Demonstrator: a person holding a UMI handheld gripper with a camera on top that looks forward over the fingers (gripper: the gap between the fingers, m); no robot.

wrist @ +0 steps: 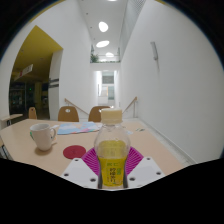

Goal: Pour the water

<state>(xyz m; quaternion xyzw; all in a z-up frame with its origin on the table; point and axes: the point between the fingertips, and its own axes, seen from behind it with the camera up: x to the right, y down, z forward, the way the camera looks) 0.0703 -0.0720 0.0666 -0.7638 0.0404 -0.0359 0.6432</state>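
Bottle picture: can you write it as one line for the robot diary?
tool: shut on bottle | bottle: upright, cap on | cup: on table, beyond tool | pouring: not yet

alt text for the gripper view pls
The claw is shut on a small bottle of yellow liquid with a white cap, held upright over a light table. Beyond it to the left stand a white mug and a red coaster, with chairs and a white corridor behind.

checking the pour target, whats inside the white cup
Its inside cannot be seen: the white cup is viewed side-on. It stands beyond the bottle between the gripper fingers.
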